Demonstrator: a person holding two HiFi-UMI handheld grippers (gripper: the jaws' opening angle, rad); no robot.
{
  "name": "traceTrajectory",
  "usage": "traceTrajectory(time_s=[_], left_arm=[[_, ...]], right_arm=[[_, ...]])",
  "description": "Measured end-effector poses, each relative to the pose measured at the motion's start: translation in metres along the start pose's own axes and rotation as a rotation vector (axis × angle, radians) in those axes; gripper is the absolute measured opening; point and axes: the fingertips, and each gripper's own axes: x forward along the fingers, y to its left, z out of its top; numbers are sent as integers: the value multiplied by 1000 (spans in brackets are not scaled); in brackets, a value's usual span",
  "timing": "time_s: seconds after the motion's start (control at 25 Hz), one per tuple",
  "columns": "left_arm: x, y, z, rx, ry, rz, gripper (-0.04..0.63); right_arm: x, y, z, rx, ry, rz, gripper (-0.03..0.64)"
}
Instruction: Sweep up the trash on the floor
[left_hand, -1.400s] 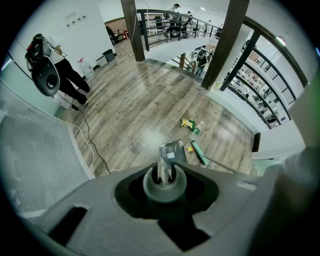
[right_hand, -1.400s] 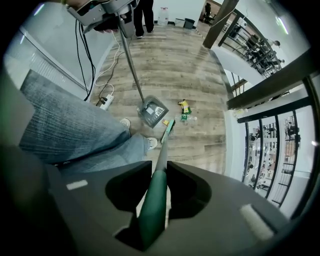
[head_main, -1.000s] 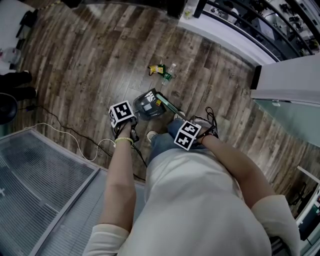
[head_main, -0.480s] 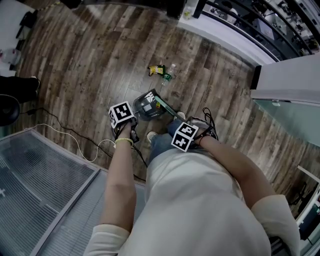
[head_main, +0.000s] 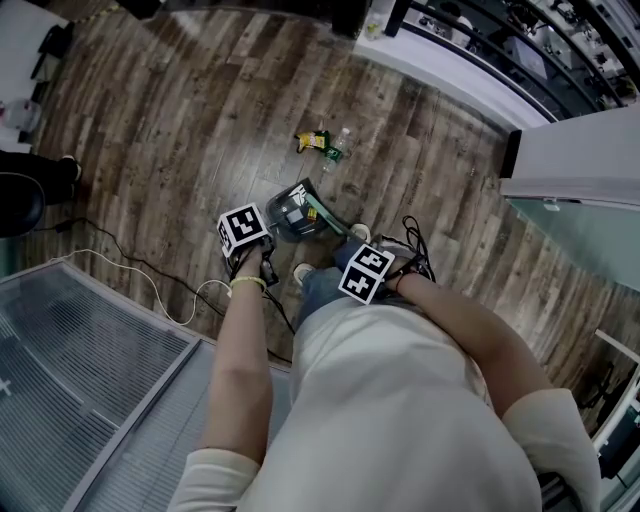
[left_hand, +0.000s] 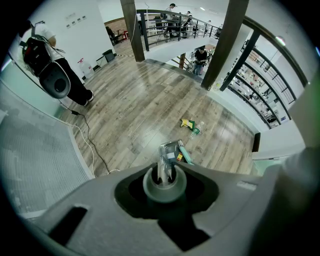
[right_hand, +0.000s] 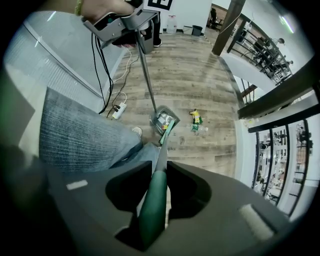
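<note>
Your L gripper (left_hand: 165, 171) has its jaws closed tight on the round grey pole of the grey long-handled dustpan (left_hand: 170, 150), w/ the pole running straight down from the jaws to the pan on the dark wood-plank floor (head_main: 190, 120). Your R gripper (right_hand: 156, 172) is clamped on the green-handled broom (right_hand: 153, 210), handle held between both jaws. The shaft slants down and fwd to the green broom head, which sits right against the pan's edge on your R side. In the head view the pan (head_main: 295, 210) stands just ahead of your feet, between the two marker cubes, approx. upright, w/ some scraps showing inside it. The trash left on the floor is a yellow-and-green crumpled wrapper (head_main: 314, 139) and a clear plastic bottle w/ green label (head_main: 338, 147). The two lie just beside each other, beyond the pan and apart from it and the broom head. In the R gripper view your L gripper shows at the top, gripping the pole's upper end, and your jeans leg (right_hand: 85, 135) fills the left. A light shoe (head_main: 303, 271) is near the pan, and a white cable (head_main: 130, 265) trails across the floor on your L side
</note>
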Motion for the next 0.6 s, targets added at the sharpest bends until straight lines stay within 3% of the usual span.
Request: traceTrajectory(time_s=[0.4, 0.6], left_arm=[[1, 3, -3, -1, -5, -3, 95], [0, 1, -1, -2, -3, -2, 95]], right_arm=[[-11, 21, 15, -29, -83, 85, 101], [-20, 10, 15, 26, -92, 94, 101]])
